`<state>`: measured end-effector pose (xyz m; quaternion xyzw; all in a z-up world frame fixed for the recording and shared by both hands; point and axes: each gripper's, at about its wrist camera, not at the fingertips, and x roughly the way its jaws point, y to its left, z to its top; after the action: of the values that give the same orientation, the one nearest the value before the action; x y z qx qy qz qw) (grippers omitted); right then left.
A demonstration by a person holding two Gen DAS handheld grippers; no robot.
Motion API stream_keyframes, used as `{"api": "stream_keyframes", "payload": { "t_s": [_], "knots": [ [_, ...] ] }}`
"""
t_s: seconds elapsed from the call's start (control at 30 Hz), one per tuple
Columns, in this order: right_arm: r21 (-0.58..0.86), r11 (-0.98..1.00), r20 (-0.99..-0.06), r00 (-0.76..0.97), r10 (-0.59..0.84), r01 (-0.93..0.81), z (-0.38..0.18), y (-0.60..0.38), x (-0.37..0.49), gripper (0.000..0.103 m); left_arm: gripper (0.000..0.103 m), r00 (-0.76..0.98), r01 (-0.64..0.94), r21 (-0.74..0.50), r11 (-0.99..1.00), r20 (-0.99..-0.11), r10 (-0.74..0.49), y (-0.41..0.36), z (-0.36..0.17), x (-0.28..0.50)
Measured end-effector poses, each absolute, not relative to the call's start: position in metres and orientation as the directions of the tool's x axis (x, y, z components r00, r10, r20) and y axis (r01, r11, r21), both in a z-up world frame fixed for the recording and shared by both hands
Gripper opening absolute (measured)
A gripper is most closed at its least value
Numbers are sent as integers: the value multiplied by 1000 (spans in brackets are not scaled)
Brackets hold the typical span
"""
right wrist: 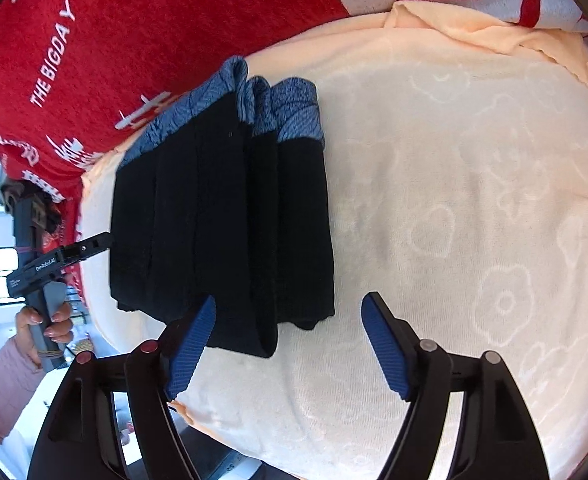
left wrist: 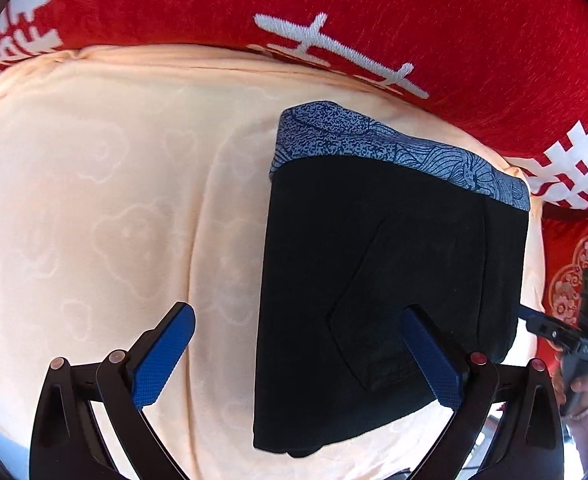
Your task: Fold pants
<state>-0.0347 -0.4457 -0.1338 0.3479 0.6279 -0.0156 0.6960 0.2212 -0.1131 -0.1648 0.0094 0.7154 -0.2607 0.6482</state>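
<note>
Left view: our left hand-held gripper (left wrist: 298,354) gapes wide, empty, above folded black pants (left wrist: 386,280) on peach blanket (left wrist: 113,200). Right view: our right hand-held gripper (right wrist: 289,344) spread wide, empty, just beside pants (right wrist: 221,216)

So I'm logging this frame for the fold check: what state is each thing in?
pants: folded into a compact stack, blue patterned waistband at the far end, lying flat on the cream blanket
cream blanket: spread out, a few creases
red blanket: lying beyond the cream one
left gripper: open, holding nothing
right gripper: open, holding nothing
</note>
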Motion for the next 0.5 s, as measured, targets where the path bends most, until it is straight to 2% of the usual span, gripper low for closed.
{"api": "stream_keyframes", "payload": {
  "t_s": [0.1, 0.5],
  "knots": [
    [503, 735, -864, 225, 451, 455, -140, -454, -32, 79, 103, -181, 368, -363, 856, -931, -318, -112, -175, 231],
    [666, 608, -739, 268, 618, 432, -183, -477, -12, 79, 103, -287, 308, -560, 769, -825, -486, -107, -208, 244]
  ]
}}
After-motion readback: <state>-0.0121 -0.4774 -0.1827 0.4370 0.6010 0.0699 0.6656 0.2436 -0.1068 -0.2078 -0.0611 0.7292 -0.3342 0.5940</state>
